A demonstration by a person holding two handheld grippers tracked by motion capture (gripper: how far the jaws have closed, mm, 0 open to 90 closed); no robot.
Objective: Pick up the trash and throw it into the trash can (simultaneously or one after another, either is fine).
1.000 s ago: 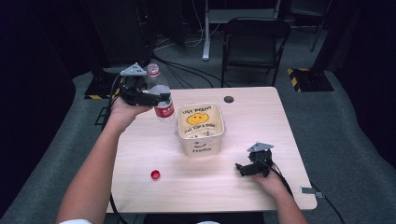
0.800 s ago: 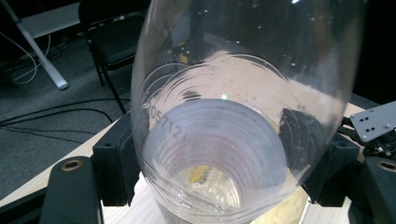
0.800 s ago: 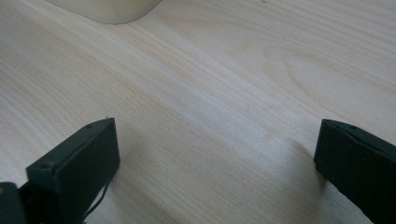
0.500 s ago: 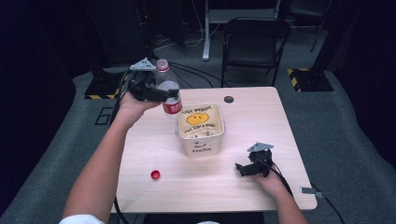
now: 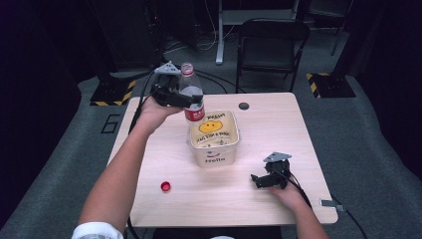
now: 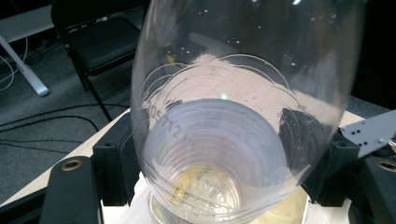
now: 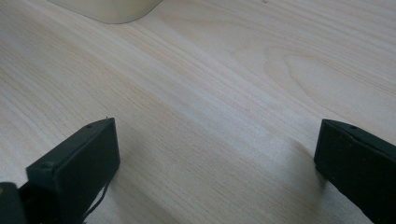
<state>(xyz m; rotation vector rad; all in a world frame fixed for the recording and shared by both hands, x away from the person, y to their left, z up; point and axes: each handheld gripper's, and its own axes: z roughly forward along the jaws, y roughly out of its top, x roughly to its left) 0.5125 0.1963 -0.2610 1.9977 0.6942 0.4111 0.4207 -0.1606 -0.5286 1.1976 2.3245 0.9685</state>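
A clear plastic bottle (image 5: 191, 95) with a red label and no cap hangs nearly upright over the back left rim of a cream tub (image 5: 215, 144) with a yellow smiley face. My left gripper (image 5: 185, 99) is shut on the bottle's middle. In the left gripper view the bottle (image 6: 224, 116) sits squeezed between the black jaws of my left gripper (image 6: 224, 168). A red cap (image 5: 165, 186) lies on the table near the front left. My right gripper (image 5: 260, 180) rests on the table at the front right, open; the right gripper view has bare wood between the jaws of my right gripper (image 7: 217, 158).
The wooden table (image 5: 278, 129) has a small dark round disc (image 5: 244, 106) near its back edge. A black chair (image 5: 271, 45) stands behind the table. The tub's corner (image 7: 107, 9) lies just beyond the right gripper. Cables trail on the floor.
My left gripper has carried the bottle to the right, from beside the tub to over its back left rim. The right gripper has stayed still.
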